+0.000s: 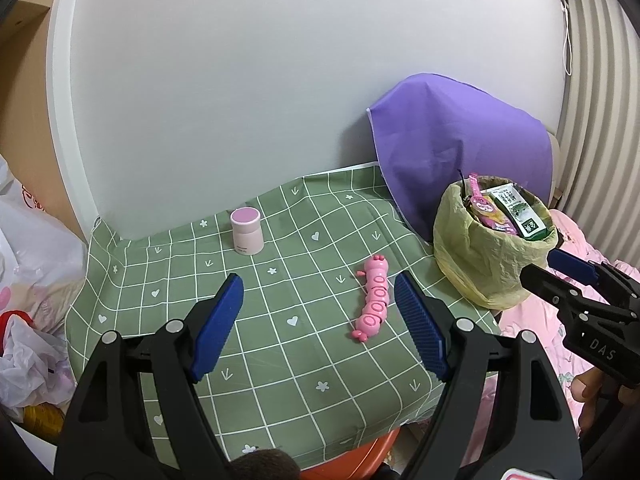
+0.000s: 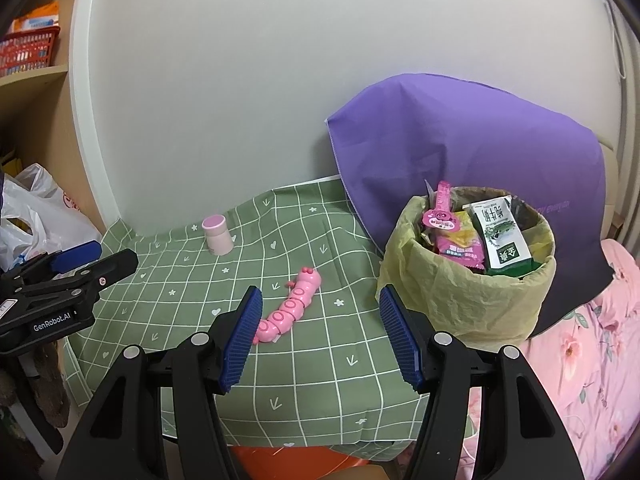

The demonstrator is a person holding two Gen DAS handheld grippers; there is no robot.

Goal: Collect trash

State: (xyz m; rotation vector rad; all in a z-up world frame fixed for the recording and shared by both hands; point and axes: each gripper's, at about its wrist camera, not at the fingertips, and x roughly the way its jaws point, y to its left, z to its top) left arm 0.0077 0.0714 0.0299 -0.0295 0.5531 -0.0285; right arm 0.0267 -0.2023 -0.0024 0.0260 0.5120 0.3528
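Trash (image 2: pixel 476 236) heaped in lined bin (image 1: pixel 492 256) at right edge of green-checked counter (image 1: pixel 280 360), against purple cloth (image 2: pixel 480 140). Further left: pink jar (image 1: pixel 247 231) near wall, pink caterpillar toy (image 1: pixel 374 298) mid-counter. Left gripper (image 1: pixel 318 328) above counter, fingers (image 1: pixel 218 326) spread wide, holding nothing. Right gripper (image 2: pixel 320 338) beside bin, fingers (image 2: pixel 242 340) likewise apart.

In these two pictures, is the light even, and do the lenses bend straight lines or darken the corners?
Left wrist view: soft, even light, with faint shadows beside the pink cup and the bin; the door frame bows into a curve and the corners go black. Right wrist view: the same soft light, no strong glare, the tablecloth grid curves outward, the edges are dark, and the carton print stays sharp.
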